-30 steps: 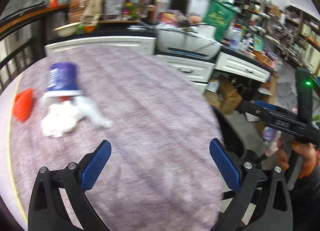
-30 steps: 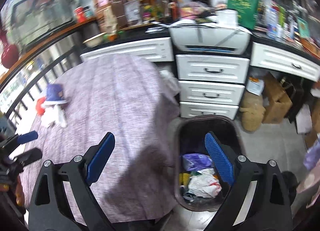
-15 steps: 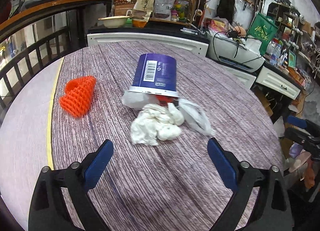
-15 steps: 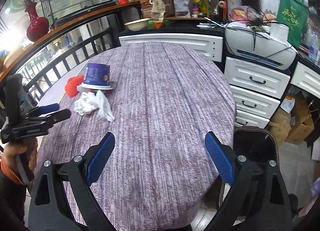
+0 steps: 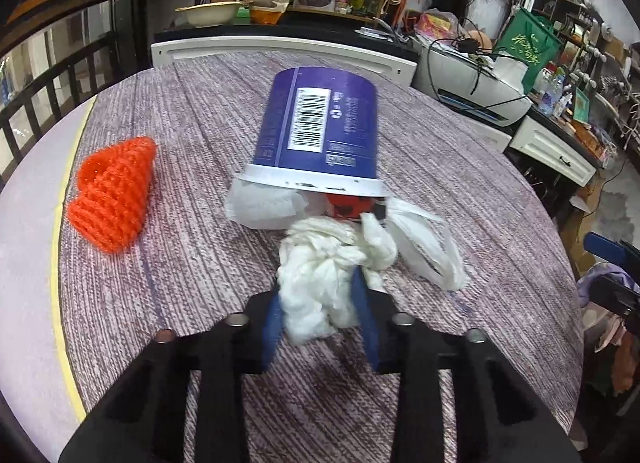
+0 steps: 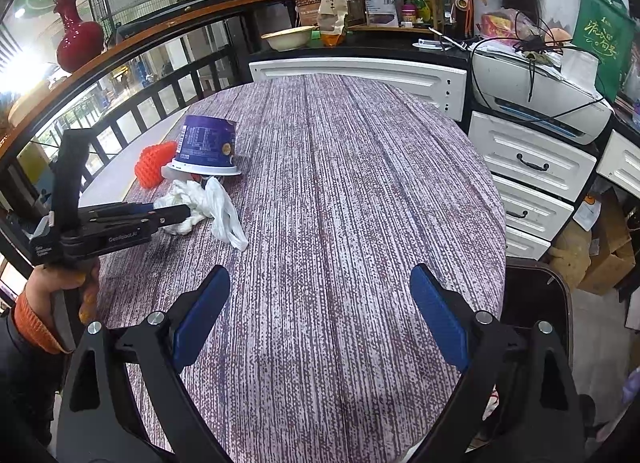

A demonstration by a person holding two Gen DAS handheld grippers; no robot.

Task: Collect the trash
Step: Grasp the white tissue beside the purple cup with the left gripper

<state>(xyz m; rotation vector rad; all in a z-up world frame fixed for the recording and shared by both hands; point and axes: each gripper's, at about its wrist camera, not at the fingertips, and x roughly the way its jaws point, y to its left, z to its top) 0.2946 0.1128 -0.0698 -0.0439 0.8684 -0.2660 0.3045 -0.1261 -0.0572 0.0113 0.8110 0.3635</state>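
Left hand-held gripper (image 5: 320,303) closing, blue pads pressing crumpled white tissue (image 5: 320,287) on purple tabletop (image 5: 200,263), just before overturned purple cup (image 5: 320,127); right hand-held gripper (image 6: 320,315) wide, empty, well apart from tissue

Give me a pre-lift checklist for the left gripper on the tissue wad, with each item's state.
1. Left gripper jaws closing with the white tissue wad between them: ok.
2. Firm pinch on the wad: cannot tell.
3. Wad free of the white plastic bag: cannot tell; they touch.
4. Wad clear of the tipped purple cup: not ok; it lies at the rim.
5. Right gripper open and empty: ok.
6. Bin beside the table within view: ok.
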